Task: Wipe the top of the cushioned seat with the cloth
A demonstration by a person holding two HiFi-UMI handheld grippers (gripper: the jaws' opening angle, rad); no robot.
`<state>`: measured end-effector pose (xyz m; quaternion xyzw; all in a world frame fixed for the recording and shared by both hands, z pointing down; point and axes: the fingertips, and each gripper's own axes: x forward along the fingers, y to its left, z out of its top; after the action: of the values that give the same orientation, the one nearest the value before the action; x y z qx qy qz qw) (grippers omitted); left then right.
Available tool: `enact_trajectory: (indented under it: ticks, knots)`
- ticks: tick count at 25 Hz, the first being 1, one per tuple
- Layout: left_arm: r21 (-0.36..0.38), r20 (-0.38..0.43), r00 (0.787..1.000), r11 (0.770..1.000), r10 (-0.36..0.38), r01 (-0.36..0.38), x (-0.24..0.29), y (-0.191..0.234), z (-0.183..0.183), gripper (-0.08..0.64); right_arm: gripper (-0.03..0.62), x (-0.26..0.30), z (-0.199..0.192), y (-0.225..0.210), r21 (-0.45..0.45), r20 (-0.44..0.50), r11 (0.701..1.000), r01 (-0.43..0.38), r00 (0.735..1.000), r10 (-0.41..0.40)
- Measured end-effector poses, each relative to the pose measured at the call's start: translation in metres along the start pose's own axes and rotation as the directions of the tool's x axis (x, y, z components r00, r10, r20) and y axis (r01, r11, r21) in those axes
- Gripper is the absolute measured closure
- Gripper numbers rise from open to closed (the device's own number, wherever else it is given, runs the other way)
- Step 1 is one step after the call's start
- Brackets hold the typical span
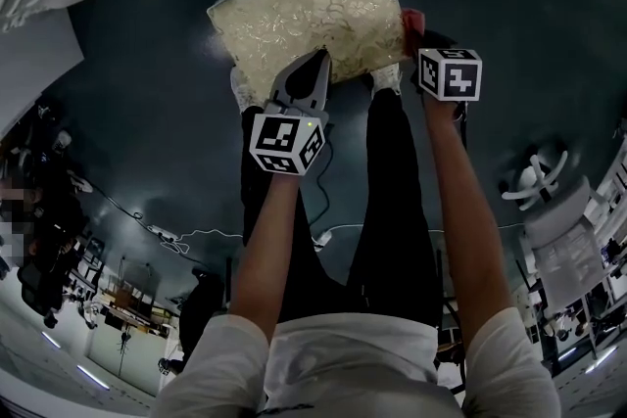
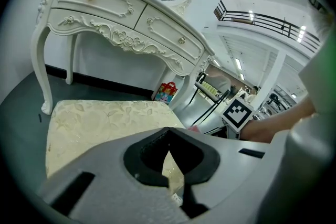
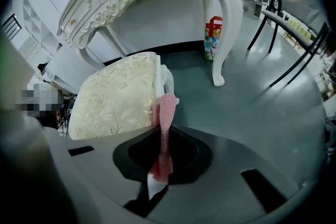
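Your R gripper [image 3: 160, 128] is clenched on the pink cloth [image 3: 166, 110]. The cloth runs up from the jaws to the edge of the cushioned seat [image 1: 309, 15], approx. centre frame in the right gripper view. In the head view the seat sits upper centre, over the dark floor [image 1: 147, 93], w/ the cloth at its right edge. Your L gripper [image 2: 168, 131] is closed, jaws tip to tip, nose over the seat's near edge. It's prob. empty, but the fabric behind makes that hard to judge.
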<state>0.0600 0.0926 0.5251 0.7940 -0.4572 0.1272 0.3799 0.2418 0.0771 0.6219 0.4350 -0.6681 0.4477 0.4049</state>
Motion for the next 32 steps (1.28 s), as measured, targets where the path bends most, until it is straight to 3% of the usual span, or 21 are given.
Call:
enact_trajectory:
  ticks: [6, 9, 15, 22, 26, 32]
  knots:
    - [-0.016, 0.027, 0.999, 0.999, 0.041, -0.041, -0.018, 0.021, 0.006, 0.549, 0.561, -0.008, 0.005, 0.004, 0.016, 0.014, 1.000, 0.017, 1.000, -0.017]
    - [-0.026, 0.049, 0.996, 0.997, 0.077, -0.076, -0.039, 0.038, 0.016, 0.549, 0.561, -0.026, 0.011, 0.032, 0.001, 0.045, 1.000, -0.013, 0.999, 0.013]
    - [-0.049, 0.092, 0.983, 0.986, 0.161, -0.157, -0.093, 0.085, 0.030, 0.549, 0.561, -0.030, -0.002, 0.161, -0.112, 0.061, 0.973, -0.200, 0.976, 0.208]
    - [-0.087, 0.102, 0.961, 0.964, 0.259, -0.250, -0.156, 0.137, 0.024, 0.549, 0.561, 0.011, -0.060, 0.310, -0.192, -0.082, 0.905, -0.379, 0.925, 0.370]
    - [-0.118, 0.106, 0.946, 0.949, 0.305, -0.292, -0.183, 0.164, 0.013, 0.549, 0.561, 0.041, -0.082, 0.359, -0.228, -0.121, 0.885, -0.406, 0.914, 0.388]
    - [-0.146, 0.101, 0.940, 0.939, 0.326, -0.310, -0.192, 0.164, 0.004, 0.549, 0.561, 0.062, -0.093, 0.357, -0.327, -0.157, 0.873, -0.362, 0.932, 0.328]
